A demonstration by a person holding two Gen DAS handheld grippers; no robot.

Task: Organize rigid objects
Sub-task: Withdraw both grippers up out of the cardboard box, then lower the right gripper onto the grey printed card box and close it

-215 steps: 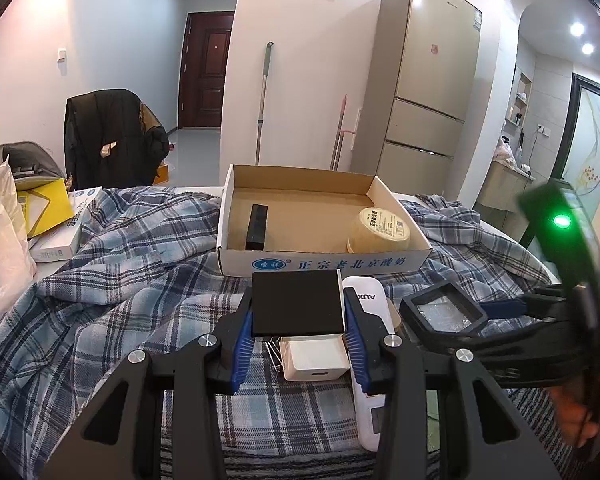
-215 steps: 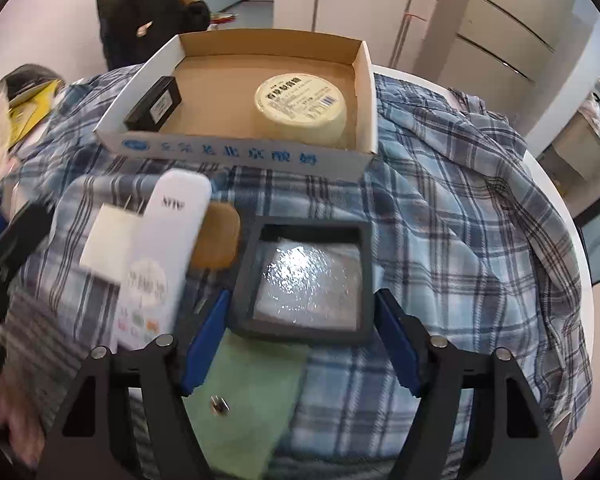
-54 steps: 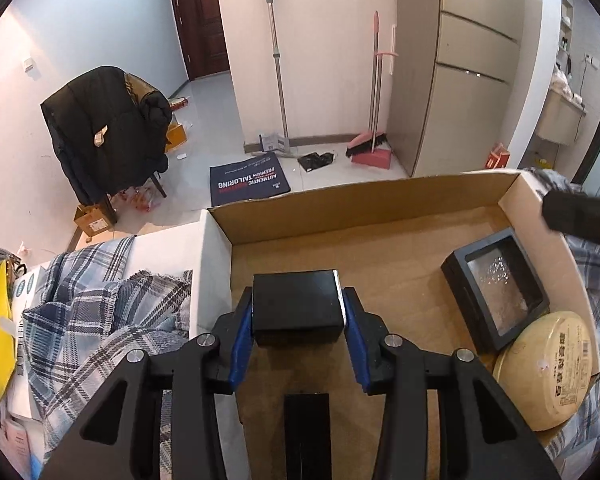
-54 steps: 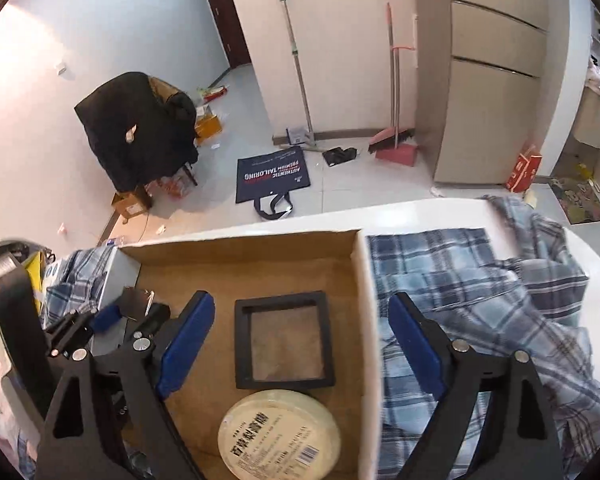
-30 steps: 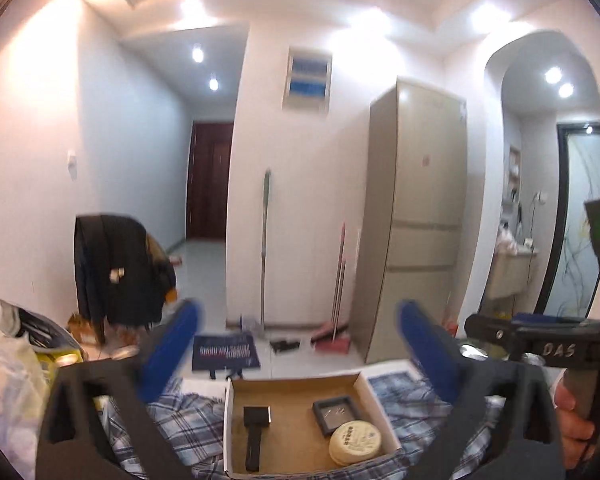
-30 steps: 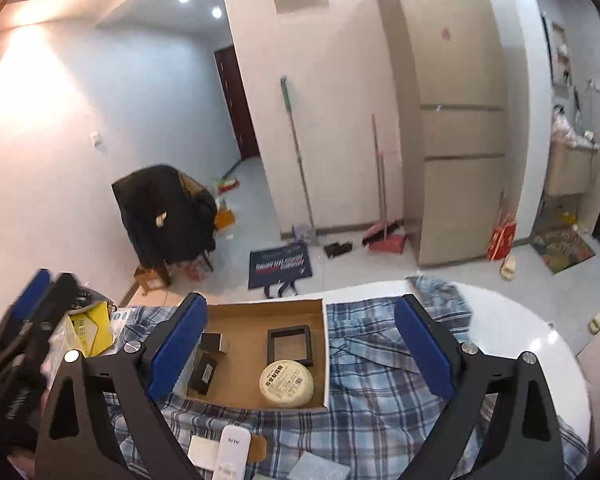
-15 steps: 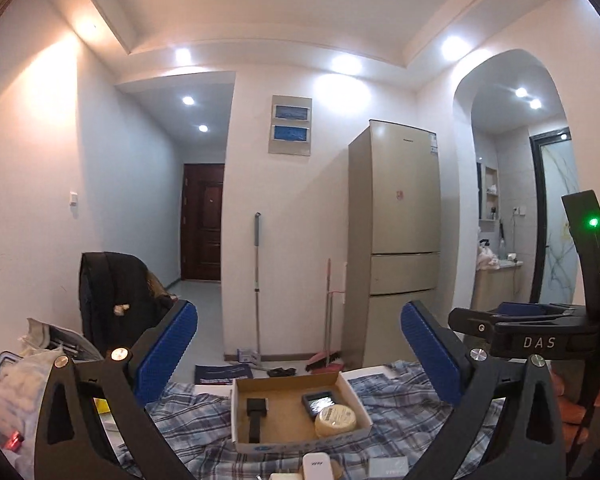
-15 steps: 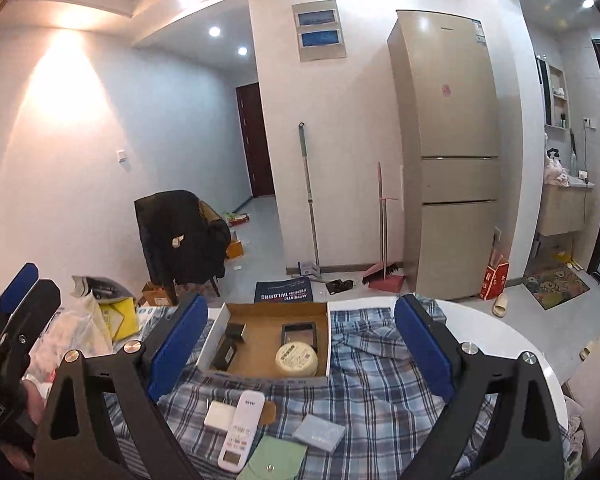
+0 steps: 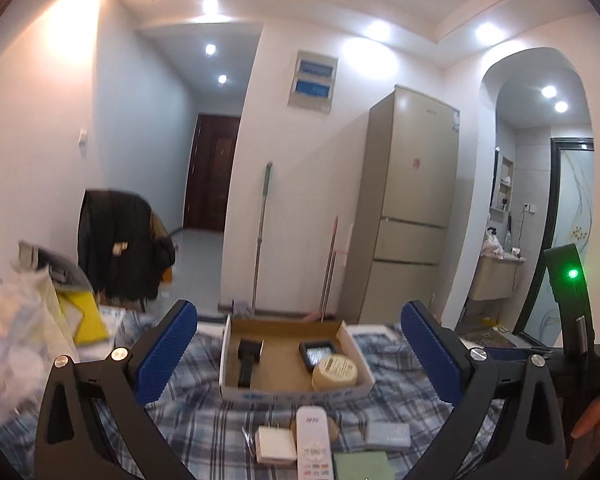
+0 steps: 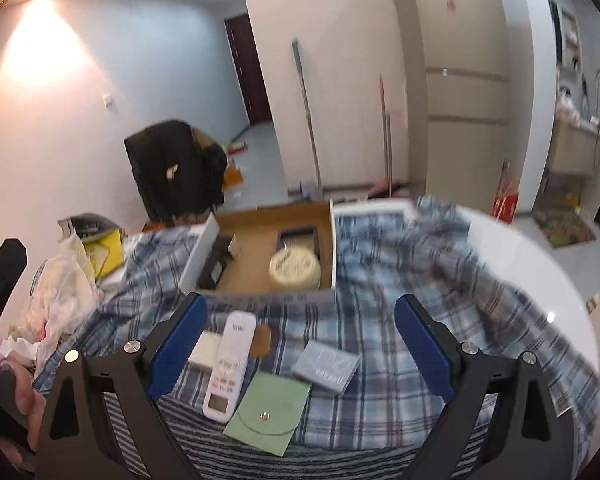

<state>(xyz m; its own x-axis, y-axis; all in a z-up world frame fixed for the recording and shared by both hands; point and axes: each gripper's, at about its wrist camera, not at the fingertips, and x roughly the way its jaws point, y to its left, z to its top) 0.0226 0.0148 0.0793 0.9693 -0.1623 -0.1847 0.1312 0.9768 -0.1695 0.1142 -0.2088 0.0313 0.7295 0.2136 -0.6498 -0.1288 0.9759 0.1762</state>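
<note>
The plaid cloth [image 10: 400, 280] covered the table; the cardboard box [image 10: 332, 248] held a round tin [image 10: 295, 266] and framed case [image 9: 318, 354]; a white remote [image 10: 230, 364], green pouch [image 10: 270, 412] and charger [image 9: 274, 446] lay outside it; both the left gripper [image 9: 298, 354] and right gripper [image 10: 300, 350] were spread, empty.

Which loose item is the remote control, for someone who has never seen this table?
Find the cardboard box on the plaid cloth. Just in front of its near wall lie several flat items. The remote control is the long white bar with buttons and a small screen, between the white charger and the green pouch.
</note>
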